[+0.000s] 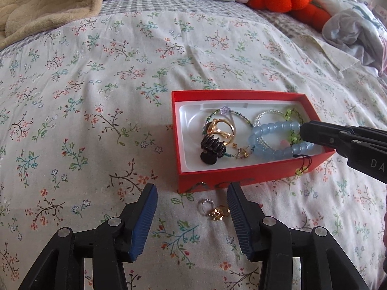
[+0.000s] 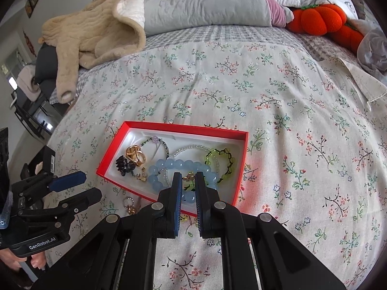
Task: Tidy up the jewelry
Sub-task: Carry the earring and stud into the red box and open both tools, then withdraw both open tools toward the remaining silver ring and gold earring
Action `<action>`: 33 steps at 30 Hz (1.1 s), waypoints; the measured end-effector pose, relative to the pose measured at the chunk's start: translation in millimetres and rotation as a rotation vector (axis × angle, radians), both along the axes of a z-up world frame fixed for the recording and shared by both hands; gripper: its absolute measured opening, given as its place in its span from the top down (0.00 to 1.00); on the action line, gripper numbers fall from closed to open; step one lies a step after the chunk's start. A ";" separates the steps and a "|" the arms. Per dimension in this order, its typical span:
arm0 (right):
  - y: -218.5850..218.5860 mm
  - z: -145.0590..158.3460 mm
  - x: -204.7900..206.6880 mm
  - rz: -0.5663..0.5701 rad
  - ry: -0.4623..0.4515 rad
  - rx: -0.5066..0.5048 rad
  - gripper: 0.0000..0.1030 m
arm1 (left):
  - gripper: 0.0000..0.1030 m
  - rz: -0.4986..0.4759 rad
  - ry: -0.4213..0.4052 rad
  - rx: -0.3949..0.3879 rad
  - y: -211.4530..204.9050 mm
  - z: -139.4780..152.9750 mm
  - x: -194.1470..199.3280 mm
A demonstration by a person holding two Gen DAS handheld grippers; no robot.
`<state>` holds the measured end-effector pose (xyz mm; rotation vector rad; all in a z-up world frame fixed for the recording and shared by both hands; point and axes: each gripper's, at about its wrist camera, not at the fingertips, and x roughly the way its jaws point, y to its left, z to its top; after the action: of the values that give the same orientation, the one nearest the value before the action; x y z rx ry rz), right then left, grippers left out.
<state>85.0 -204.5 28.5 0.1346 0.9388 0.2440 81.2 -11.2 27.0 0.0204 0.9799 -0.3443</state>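
A red box (image 1: 232,180) with a white liner lies on the floral bedspread and also shows in the right wrist view (image 2: 110,155). It holds a blue bead bracelet (image 1: 271,134), a gold clip (image 1: 223,128), a black claw clip (image 1: 212,148), a clear bead bracelet and a green one (image 2: 221,157). A small beaded ring (image 1: 206,204) and a gold earring (image 1: 219,213) lie on the bed before the box. My left gripper (image 1: 192,193) is open, just above them. My right gripper (image 2: 188,177) is partly open over the blue bracelet (image 2: 169,169), with a small gold and green piece between its tips.
A beige blanket (image 2: 96,24) lies at the bed's far left. Grey pillows (image 2: 205,2) and orange pumpkin plushes (image 2: 319,19) line the back. Crumpled clothing (image 1: 358,31) lies at the far right. The bed's left edge drops to a chair and floor (image 2: 31,101).
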 end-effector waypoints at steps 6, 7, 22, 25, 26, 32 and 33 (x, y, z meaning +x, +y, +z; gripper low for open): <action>1.3 3.5 2.4 0.025 0.023 0.045 0.87 | 0.39 0.022 0.014 -0.001 5.4 -0.8 -1.0; 0.7 5.3 1.6 0.026 0.020 0.053 0.85 | 0.37 0.019 0.013 0.003 5.4 -0.8 -1.2; 0.8 18.0 -37.0 0.006 -0.009 0.062 0.54 | 0.15 0.054 0.008 0.074 19.4 -5.2 -21.2; 4.2 11.5 -44.1 -0.004 0.004 0.053 0.53 | 0.14 0.051 0.012 0.101 23.9 -12.0 -27.7; 5.4 8.5 -45.6 -0.007 0.011 0.050 0.53 | 0.14 0.051 0.015 0.112 26.1 -14.8 -29.0; 20.6 -9.5 -53.4 0.001 0.037 0.041 0.53 | 0.14 0.065 0.045 0.139 37.9 -30.6 -34.7; 24.9 -12.5 -54.1 0.009 0.039 0.035 0.53 | 0.14 0.066 0.050 0.142 39.4 -32.9 -35.3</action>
<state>30.9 -179.6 16.0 0.1675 0.9740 0.2664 45.8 28.2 -5.9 0.1083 1.0502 -0.2153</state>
